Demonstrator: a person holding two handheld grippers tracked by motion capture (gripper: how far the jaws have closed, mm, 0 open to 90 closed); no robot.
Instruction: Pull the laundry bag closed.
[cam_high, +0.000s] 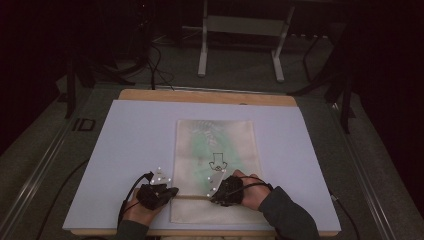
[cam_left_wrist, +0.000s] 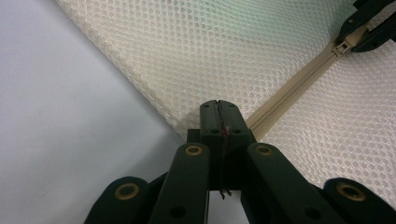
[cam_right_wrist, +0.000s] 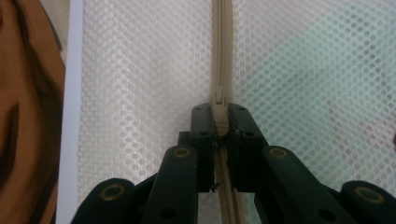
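On the white board (cam_high: 125, 150) lies a mesh bag (cam_high: 215, 145), its zipper (cam_left_wrist: 289, 88) near the edge closest to me. At the bag's left end, my left gripper (cam_left_wrist: 218, 112) pinches the corner shut. My right gripper (cam_right_wrist: 220, 119), farther along the zipper, clamps the slider (cam_right_wrist: 220, 116).

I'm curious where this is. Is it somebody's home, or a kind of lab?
Probably a lab or recording room, not a home. A pale work board lies on a wooden table, cables trail over grey carpet, and metal stand legs rise behind the mesh bag.
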